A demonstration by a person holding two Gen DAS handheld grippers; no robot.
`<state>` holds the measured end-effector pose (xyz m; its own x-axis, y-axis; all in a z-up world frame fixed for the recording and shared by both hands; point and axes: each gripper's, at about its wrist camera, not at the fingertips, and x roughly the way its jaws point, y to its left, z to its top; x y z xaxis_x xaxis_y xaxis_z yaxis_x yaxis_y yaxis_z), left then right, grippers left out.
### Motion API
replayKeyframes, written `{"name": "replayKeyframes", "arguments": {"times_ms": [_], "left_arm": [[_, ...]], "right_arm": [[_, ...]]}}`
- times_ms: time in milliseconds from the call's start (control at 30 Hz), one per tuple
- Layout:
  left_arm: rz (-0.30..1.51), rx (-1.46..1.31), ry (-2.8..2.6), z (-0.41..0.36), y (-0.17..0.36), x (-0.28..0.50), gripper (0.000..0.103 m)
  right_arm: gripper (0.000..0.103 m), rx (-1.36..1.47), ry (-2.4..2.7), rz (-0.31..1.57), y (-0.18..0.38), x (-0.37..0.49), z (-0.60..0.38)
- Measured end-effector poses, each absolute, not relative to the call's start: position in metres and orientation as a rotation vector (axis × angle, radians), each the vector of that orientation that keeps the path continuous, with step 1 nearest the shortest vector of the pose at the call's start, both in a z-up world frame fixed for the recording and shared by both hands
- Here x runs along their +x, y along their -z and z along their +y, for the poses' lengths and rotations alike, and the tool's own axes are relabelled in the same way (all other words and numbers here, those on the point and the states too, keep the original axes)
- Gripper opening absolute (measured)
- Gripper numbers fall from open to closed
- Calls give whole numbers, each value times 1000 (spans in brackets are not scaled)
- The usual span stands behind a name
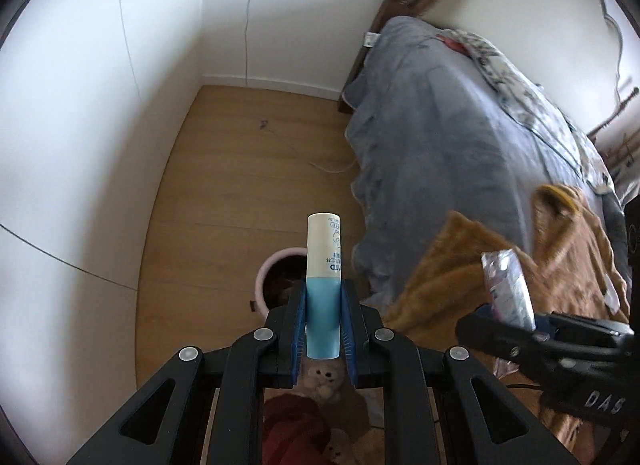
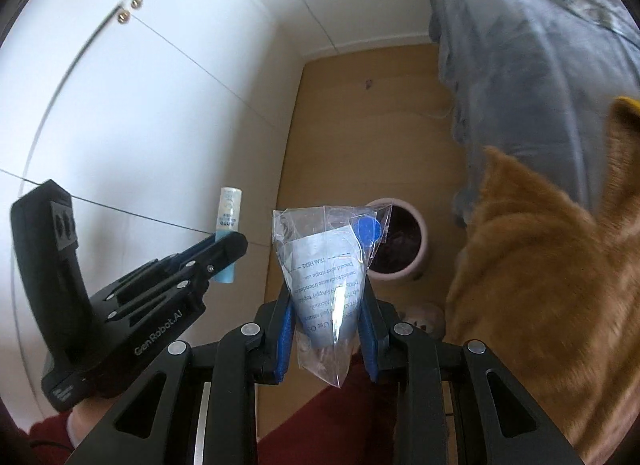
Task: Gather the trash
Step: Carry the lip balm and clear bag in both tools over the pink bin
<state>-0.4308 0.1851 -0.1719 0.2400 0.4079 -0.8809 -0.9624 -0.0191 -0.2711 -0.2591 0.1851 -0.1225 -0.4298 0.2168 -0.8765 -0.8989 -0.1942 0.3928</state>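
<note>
My left gripper is shut on a white and light-blue tube, held upright above the floor; both also show in the right wrist view, gripper and tube. My right gripper is shut on a clear plastic packet with printed paper and a blue disc inside; the packet also shows in the left wrist view. A pink round bin with a dark inside stands on the wood floor below both grippers, and shows in the right wrist view.
A bed with a grey blanket fills the right side. A brown furry blanket hangs off its near edge. White cupboard doors line the left. A thin cable lies on the floor. A plush toy lies below the left gripper.
</note>
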Motion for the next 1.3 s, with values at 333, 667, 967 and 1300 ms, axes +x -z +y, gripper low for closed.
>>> {"name": "replayKeyframes", "arguments": {"times_ms": [333,667,967,1300], "left_arm": [[732,-1094,-1254,223,243,-449,17],[762,-1122,-1220,235,271,-447,17],[743,-1162,-1185,245,282,-446,17],[744,-1173,-1118,261,293,-441,17]], "right_arm": [[28,-982,-1738,1261,199,-290,225],[28,-1036,-1688,1318,241,-305,251],[28,-1051,-1685,1327,247,-306,265],[32,-1050,-1679,1343,256,-305,272]]}}
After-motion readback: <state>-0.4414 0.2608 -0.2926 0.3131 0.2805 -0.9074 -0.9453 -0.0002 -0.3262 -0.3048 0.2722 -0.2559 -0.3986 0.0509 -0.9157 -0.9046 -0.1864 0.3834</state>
